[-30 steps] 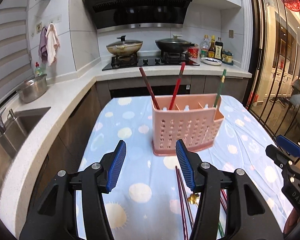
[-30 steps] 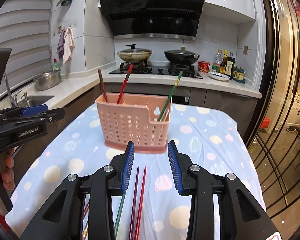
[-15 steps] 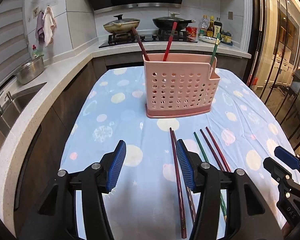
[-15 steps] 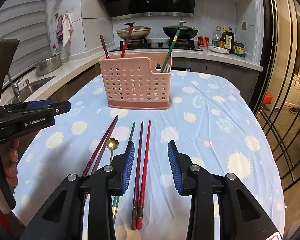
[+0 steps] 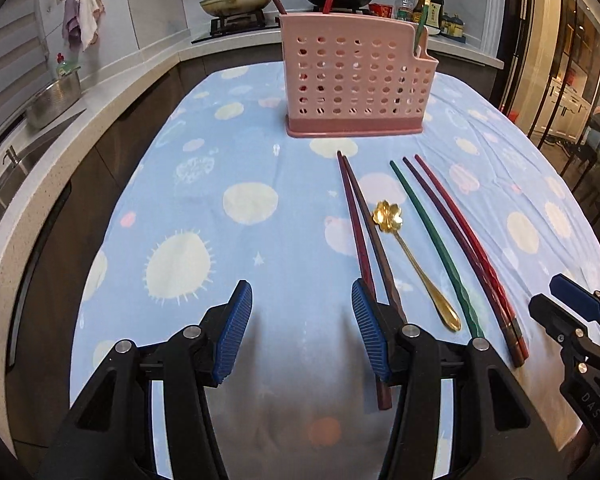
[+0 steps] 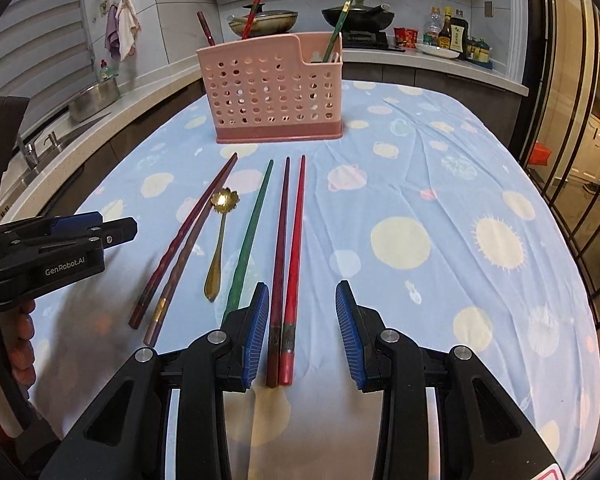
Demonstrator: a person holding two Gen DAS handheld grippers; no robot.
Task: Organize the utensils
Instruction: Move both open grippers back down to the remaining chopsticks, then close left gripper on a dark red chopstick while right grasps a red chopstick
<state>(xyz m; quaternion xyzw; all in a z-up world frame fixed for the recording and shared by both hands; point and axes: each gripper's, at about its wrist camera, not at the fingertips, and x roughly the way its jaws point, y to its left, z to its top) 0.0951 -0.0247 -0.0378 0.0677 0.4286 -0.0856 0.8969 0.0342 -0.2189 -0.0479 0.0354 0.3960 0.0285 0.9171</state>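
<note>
Table [image 6: 440, 208] w/ blue spotted cloth held everything. Pink basket [image 6: 276, 92] stood upright at the far side, already w/ three chopsticks sticking out of it: dark one at its left end, red one beside that, green one in the low right-hand section.

Between basket and tongs, loose pieces lay roughly side by side, long axes running front-to-back, thin tips toward the basket, thick ends toward the person. Left to right: dark pair [image 5: 364, 236], gold spoon [image 6: 218, 240] w/ flower bowl at the far end, green chopstick [image 6: 250, 232], maroon chopstick [image 6: 280, 248], red chopstick [image 6: 296, 248].

Right tongs [image 6: 302, 328] were spread, holding nothing. The butt ends of the maroon and red sticks lay in the gap, hard by the left finger. So the right side was nearer those two, and a straight drop plus squeeze looks like the likely next pick; both could get pinched together.

Left tongs [image 5: 302, 328] were spread and empty too. Dark pair ran under/behind the right finger, not between the fingers, so a shift right would prob. be needed.
</note>
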